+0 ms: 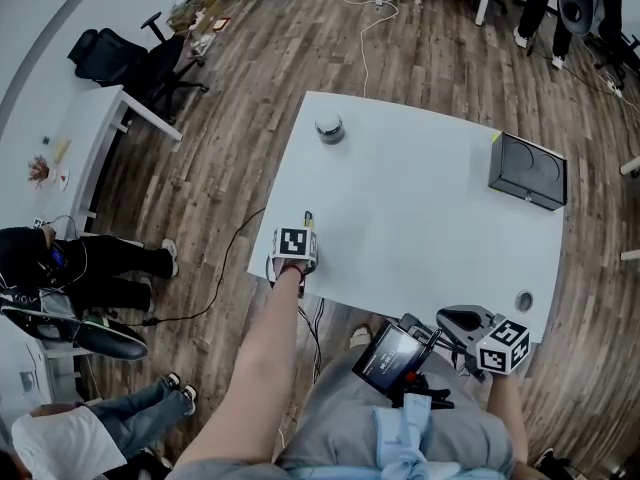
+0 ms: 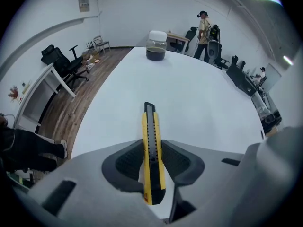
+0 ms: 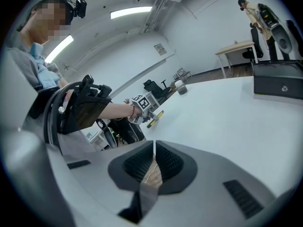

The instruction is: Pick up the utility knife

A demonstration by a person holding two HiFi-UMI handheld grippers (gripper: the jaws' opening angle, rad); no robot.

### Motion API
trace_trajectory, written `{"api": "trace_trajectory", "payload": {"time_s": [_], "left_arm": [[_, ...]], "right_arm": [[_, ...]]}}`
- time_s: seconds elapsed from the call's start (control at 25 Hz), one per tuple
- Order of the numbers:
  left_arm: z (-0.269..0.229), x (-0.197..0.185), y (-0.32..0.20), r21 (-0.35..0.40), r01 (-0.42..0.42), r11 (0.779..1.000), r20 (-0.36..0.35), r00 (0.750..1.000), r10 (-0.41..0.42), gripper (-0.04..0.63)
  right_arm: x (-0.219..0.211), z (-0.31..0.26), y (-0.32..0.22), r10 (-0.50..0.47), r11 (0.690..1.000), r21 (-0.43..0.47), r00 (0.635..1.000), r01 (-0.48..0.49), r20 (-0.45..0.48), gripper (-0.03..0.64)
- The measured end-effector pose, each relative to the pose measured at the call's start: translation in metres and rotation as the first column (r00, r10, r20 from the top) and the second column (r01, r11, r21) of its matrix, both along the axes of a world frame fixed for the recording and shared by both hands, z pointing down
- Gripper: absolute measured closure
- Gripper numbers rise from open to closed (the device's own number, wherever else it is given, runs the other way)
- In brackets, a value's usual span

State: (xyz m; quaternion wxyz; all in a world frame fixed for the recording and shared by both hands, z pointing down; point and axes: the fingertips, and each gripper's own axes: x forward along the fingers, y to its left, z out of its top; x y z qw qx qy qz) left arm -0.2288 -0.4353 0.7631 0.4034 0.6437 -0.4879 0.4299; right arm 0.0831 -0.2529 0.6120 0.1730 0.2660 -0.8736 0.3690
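The utility knife (image 2: 149,122) is yellow with a black slider and lies lengthwise between the jaws of my left gripper (image 2: 152,146). The ribbed pads (image 2: 127,161) press on both of its sides, and its black tip points away over the white table (image 2: 203,108). In the head view the left gripper (image 1: 303,248) is at the table's near left edge, with the knife (image 1: 309,218) sticking out past it. My right gripper (image 1: 455,320) is off the table's near right corner. Its jaws (image 3: 154,148) are together with nothing in them. From there the knife (image 3: 156,118) shows small.
A lidded glass jar (image 1: 329,129) stands at the table's far left and a black box (image 1: 528,170) at its far right. A round grommet (image 1: 524,301) sits near the right front corner. Office chairs (image 1: 120,63) and seated people (image 1: 60,268) are to the left.
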Motion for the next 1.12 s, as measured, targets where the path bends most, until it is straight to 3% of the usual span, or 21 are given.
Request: {"api": "trace_trajectory", "payload": {"time_s": [0.4,1.12], "left_arm": [[-0.0053,0.001,-0.001,0.088,-0.066,0.994,-0.029,0.997,0.068,0.471],[-0.0086,-0.0004,-0.0043,0.111,-0.084,0.99,-0.04,0.995,0.089,0.471]], "right_arm": [[0.0007,-0.0014,0.0026,0.003,1.0,0.003,1.0,-0.003,-0.005,0.588],[0.0003,-0.0069,0.0075,0.012,1.0,0.027,1.0,-0.012,-0.009,0.588]]}}
